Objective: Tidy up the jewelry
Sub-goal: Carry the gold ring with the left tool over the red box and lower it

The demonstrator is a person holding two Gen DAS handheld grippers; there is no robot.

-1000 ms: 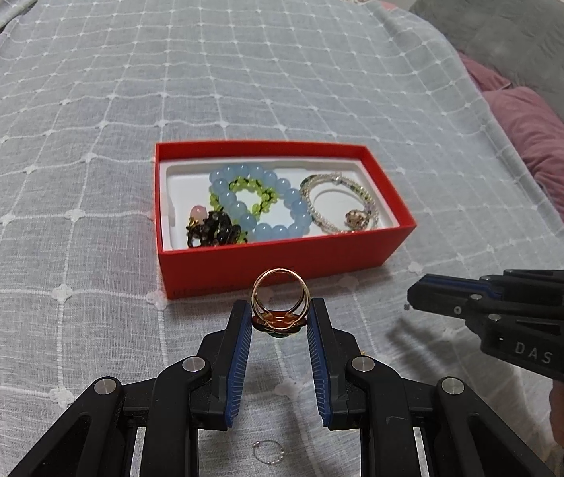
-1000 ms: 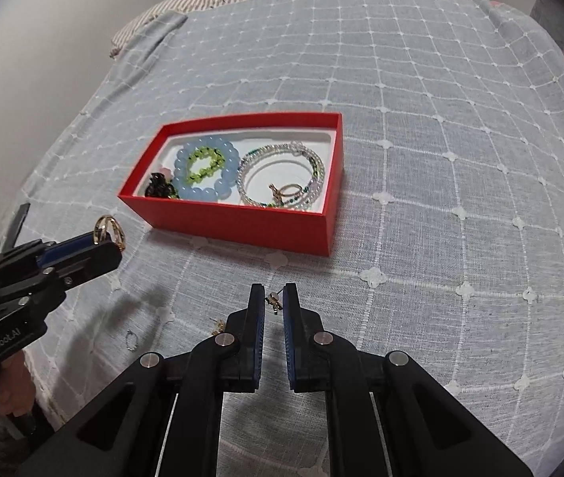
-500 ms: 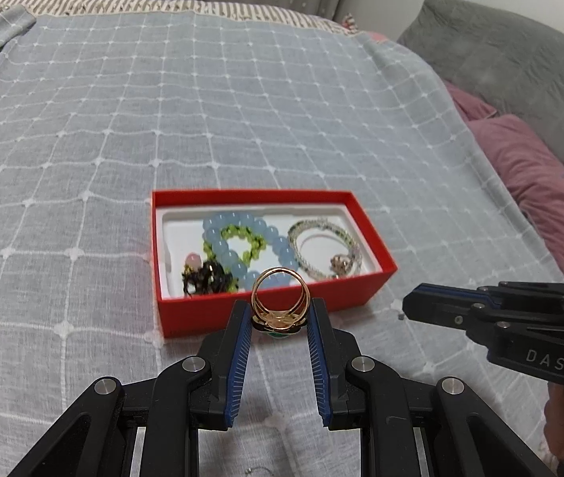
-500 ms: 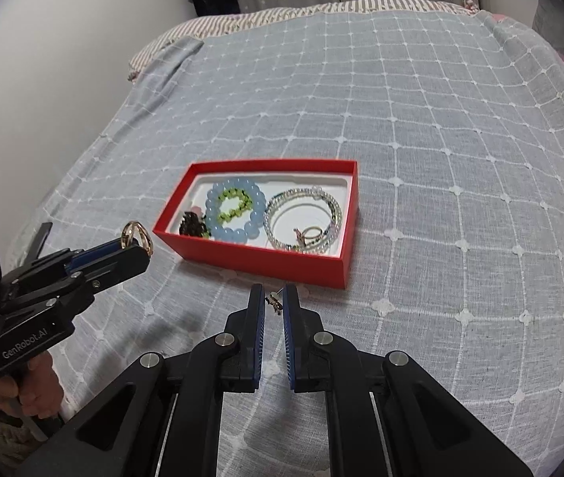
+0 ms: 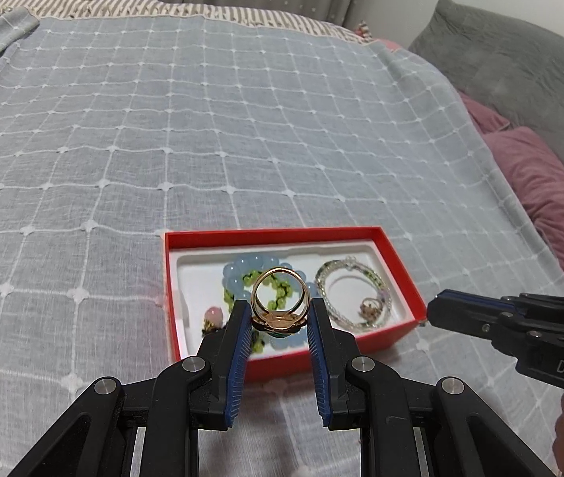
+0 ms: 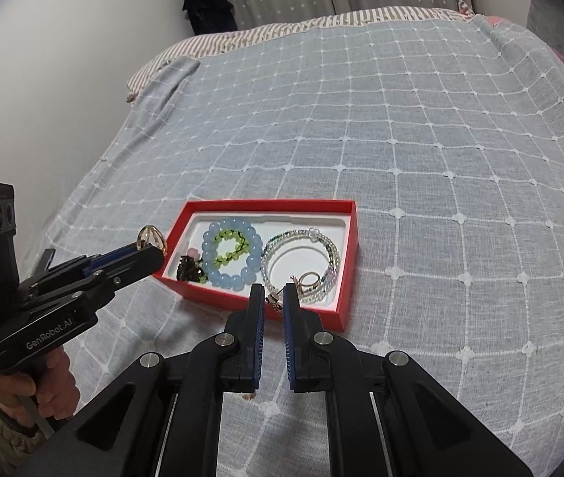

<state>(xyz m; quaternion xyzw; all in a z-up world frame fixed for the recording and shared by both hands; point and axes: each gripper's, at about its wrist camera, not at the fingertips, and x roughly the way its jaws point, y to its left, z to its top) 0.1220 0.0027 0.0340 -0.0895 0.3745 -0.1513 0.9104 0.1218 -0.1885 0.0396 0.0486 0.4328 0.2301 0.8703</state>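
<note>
The left gripper (image 5: 280,316) holds a gold ring (image 5: 279,298) by its decorated head, the band standing upright above the blue pads; in the left wrist view it sits at lower centre of the frame, in front of the red box (image 5: 397,256). The ring looks small, light, rigid and smooth, so I judge it can slip or rotate if the pinch is loose; the wider head seems the best place to take it. The right gripper (image 6: 273,298) has its fingers narrow, closed on a small earring-like piece (image 6: 275,301), thin and probably easy to drop.

The right wrist view shows the ring from the side, at middle left of the frame, near the left end of the box but not clearly over it. It also shows the blue bead bracelet (image 6: 231,256) and the thin bead bracelet (image 6: 302,256) unobstructed. The left wrist view shows the grip on the ring clearly, and a pink pillow (image 5: 548,187) at the right edge
</note>
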